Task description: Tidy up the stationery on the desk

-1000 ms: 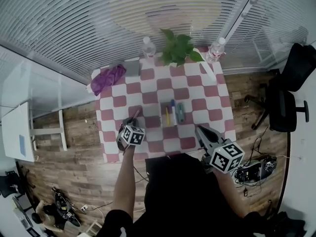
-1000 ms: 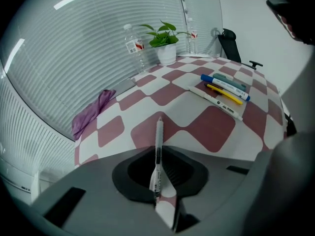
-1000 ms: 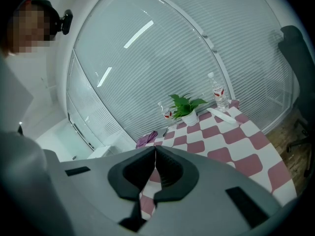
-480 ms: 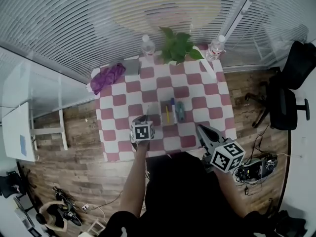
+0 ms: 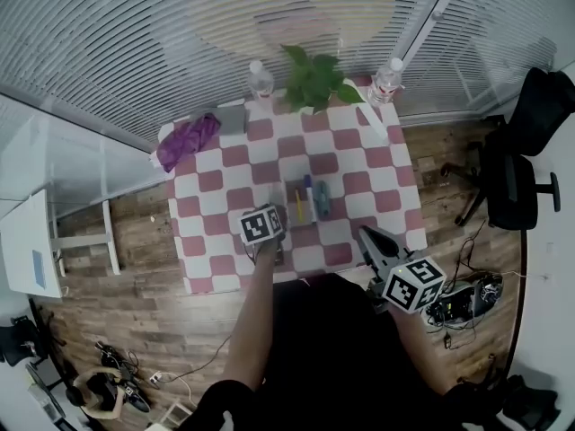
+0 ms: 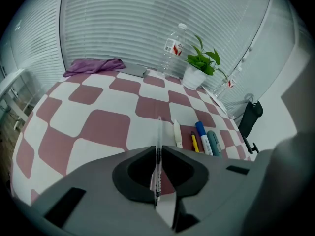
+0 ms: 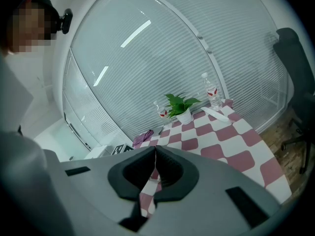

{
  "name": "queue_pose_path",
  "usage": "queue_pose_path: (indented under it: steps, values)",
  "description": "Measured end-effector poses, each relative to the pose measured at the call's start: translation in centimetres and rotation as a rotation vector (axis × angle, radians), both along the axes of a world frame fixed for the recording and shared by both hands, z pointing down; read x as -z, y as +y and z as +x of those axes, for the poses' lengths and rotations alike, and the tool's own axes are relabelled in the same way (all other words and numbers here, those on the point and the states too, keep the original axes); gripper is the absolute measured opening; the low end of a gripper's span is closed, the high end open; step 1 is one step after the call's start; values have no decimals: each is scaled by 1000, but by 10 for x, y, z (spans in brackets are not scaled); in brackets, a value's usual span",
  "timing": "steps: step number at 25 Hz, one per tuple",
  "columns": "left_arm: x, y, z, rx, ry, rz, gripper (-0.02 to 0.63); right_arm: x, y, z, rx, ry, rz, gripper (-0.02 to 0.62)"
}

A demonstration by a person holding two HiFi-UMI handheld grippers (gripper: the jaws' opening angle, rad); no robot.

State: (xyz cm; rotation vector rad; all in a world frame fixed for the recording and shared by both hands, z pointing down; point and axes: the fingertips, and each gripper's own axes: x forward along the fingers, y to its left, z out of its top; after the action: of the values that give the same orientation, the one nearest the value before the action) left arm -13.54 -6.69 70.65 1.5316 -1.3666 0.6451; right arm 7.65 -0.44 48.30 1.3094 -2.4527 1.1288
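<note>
Only the head view takes in the white side desk (image 5: 31,254) on the wooden floor at its far left; neither gripper view shows it. On the table's red-and-white checked cloth (image 5: 211,241), one crumpled purple cloth (image 5: 184,139) lies at the upper left corner, with a flat grey slab (image 5: 234,119) just beside it. Further right, low in the middle of the left gripper view, the left gripper (image 6: 158,149) is clamped on a slim clear plastic pen (image 6: 158,129), whose tip sticks up past the jaws over the checks. The head view shows mostly that gripper's marker cube, not the grip. Just right of the held pen, four pieces of stationery lie side by side on the table: a white pen (image 6: 176,133), a short yellow pen (image 6: 194,142), a blue-capped marker (image 6: 201,132) and a teal marker (image 6: 214,142). At the far edge a clear plastic water bottle (image 5: 260,79) stands left of a white pot (image 6: 193,76) that holds a green leafy plant (image 6: 204,60). A second bottle (image 5: 386,81) stands right of it, making two in all; what they hold I cannot tell. A long white strip (image 5: 375,122) lies near the upper right corner. The right gripper (image 7: 155,149), off the table's lower right corner in the head view, has its jaws pressed together with nothing between them. One black office chair (image 5: 517,169) stands at the far right.
</note>
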Motion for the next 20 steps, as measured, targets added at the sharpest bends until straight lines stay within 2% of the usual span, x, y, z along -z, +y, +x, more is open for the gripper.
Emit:
queue_pose_path:
  steps: [6, 14, 17, 20]
  values:
    - [-6, -3, -3, 54, 34, -11, 64, 0, 1, 4, -2, 3, -2, 21]
    - [-2, -2, -1, 37, 52, -7, 68, 0, 0, 3, 8, -2, -4, 21]
    - [0, -2, -1, 28, 56, 6, 117, 0, 0, 3, 14, -7, -3, 21]
    - [7, -1, -1, 31, 60, 22, 124, 1, -2, 1, 19, -15, -1, 21]
